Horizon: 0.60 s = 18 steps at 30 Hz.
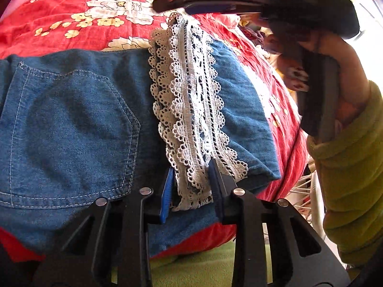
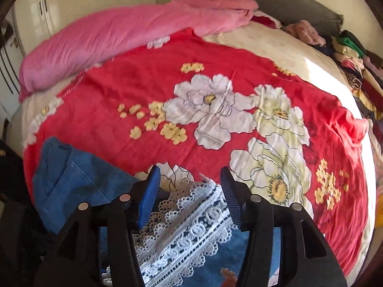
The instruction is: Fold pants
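The denim pants (image 1: 71, 124) lie folded on the bed, on a red blanket with white flowers (image 2: 143, 95). In the left wrist view they fill the middle and left of the frame, with a back pocket (image 1: 71, 131) at the left. A band of white lace trim (image 1: 189, 110) runs from the top centre down to the bottom centre.

The left claw (image 1: 191, 186) is at the bottom centre of that frame. Its two blue pads stand on both sides of the lace end, quite near together, but I cannot tell if they already press it. In the upper right of the same frame a hand (image 1: 347, 79) with a green sleeve (image 1: 354, 179) holds the other tool.

In the right wrist view the right claw (image 2: 190, 189) is released: its pads are apart above the lace, and the lace lies flat under them. A pink quilt (image 2: 119, 35) lies at the upper left, and a pile of clothes (image 2: 354, 67) at the right edge.
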Available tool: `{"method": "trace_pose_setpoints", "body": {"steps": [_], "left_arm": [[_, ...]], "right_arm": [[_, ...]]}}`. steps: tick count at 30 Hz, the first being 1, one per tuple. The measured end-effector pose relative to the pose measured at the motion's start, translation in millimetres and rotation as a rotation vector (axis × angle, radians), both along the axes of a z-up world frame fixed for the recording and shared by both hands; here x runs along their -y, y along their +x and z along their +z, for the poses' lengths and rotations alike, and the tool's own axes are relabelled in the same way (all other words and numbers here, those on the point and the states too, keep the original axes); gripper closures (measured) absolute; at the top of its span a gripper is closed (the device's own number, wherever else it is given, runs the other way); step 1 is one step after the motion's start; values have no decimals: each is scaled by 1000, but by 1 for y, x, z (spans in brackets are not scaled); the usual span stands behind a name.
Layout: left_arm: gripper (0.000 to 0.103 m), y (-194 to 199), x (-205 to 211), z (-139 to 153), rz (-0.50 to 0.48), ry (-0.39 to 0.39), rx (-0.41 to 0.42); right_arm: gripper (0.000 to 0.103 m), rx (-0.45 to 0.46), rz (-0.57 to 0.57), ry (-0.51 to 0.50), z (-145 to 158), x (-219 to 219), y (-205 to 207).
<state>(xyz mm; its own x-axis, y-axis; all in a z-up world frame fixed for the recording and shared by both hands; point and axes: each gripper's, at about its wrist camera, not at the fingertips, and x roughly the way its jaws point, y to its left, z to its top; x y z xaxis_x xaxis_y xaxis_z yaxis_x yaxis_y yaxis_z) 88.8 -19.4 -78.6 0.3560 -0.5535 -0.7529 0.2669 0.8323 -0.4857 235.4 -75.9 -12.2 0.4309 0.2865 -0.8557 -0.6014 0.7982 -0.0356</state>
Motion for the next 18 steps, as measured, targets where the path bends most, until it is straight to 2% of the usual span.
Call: {"method": "trace_pose_setpoints", "body": {"steps": [2,3,5,6,7,8,14,17,18], "left_arm": [[85,-2,-1,1,2,-5,0],[87,-2,-1,1,2,-4,3],[88,-3,-1,2,1,-4,5],[89,-4,-2,2,1,-4,5],[89,-5,-2,3,-1,-7,6],[90,-6,-3,3,-3,-10,4],[90,-19,-9,5,-8,-14,5],[90,-26,-14,5,-2,7,7],[90,-27,-15,5,3,11,5]], "right_arm": [[51,-29,28,-37,-11,-11,9],[46,-40,37,-67,-18,-16,13],[46,-70,43,-125,-30,-20,22],[49,-89,45,-136,-36,-19,25],[59,-115,54,-135,-40,-17,27],[83,-146,63,-122,-44,-14,28],[85,-80,130,19,-14,-16,-3],[85,-53,171,14,-16,-31,-9],[80,-38,167,6,-19,-35,-7]]}}
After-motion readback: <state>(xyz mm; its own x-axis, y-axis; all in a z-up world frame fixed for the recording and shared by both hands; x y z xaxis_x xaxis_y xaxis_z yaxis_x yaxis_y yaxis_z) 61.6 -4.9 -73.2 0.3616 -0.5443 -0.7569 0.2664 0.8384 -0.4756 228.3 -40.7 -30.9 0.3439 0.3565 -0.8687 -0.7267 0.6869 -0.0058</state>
